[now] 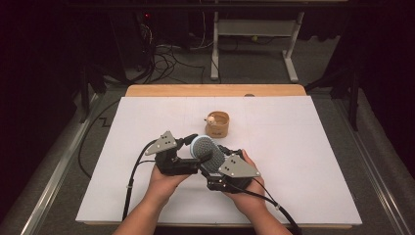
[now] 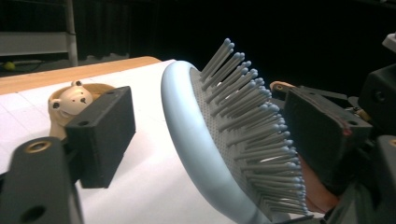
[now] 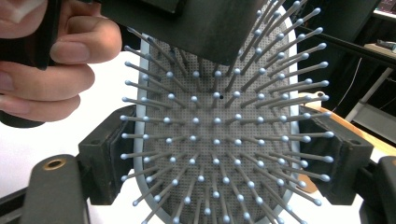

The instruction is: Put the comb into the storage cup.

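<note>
One pale blue hairbrush (image 1: 205,152) is being held up off the white table (image 1: 303,161), nearer the front edge than the back and about midway between the left and right edges. Two grippers are meeting on it. The right gripper (image 3: 219,154) is clamping the brush head, one black jaw pressing each side of the oval rim, with the bristles pointing straight toward its camera. The left gripper (image 2: 205,135) is straddling the same head: one of its jaws is sitting clear of the smooth back with white table showing in the gap, while the other is lying against the bristle tips, so its jaws are standing apart rather than pinching. From above, the person's left hand (image 1: 164,180) and right hand (image 1: 247,188) are coming in over the front edge, each wrapped round its gripper, with the two grey plates flanking the brush.

Beyond the brush, toward the back edge, one small tan cup (image 1: 218,124) is standing upright, with a single little bear figure (image 2: 74,100) peeking over its rim.
</note>
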A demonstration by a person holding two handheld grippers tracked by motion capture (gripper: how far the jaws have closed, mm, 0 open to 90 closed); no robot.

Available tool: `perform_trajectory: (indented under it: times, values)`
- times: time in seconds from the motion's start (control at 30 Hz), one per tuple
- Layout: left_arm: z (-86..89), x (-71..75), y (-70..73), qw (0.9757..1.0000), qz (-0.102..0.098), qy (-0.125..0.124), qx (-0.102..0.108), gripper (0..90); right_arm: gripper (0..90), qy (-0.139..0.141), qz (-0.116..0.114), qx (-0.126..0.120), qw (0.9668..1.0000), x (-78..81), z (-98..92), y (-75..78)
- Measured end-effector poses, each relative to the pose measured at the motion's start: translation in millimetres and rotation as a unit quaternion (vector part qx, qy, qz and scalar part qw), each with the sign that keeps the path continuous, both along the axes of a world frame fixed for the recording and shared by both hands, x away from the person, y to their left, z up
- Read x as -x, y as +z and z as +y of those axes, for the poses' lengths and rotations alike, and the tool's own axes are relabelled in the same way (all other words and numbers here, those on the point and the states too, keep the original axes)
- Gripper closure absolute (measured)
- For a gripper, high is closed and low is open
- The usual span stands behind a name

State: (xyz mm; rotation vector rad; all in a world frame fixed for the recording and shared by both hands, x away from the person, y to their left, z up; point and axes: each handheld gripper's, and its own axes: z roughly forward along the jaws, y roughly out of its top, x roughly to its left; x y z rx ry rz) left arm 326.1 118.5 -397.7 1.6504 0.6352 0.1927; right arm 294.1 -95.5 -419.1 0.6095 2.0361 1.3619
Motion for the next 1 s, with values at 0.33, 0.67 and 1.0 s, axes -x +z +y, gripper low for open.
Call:
perform_trajectory:
  times: [0.33,0.67,1.0]
  values:
    - [-1.5,0.7,-1.3,0.9999,0.002,-0.015,0.009,32.5,20.4,-0.001,-0.002,0.002,1.0000,0.1,0.2,-0.1]
    - [-1.9,-1.0,-2.2,0.9993,0.020,-0.024,0.021,36.4,20.4,-0.002,-0.009,0.004,1.0000,1.7,1.1,0.6]
    - [-1.1,-2.4,-2.8,0.9983,0.039,-0.028,0.032,40.2,20.4,-0.003,-0.010,0.007,0.9999,1.8,1.7,0.6]
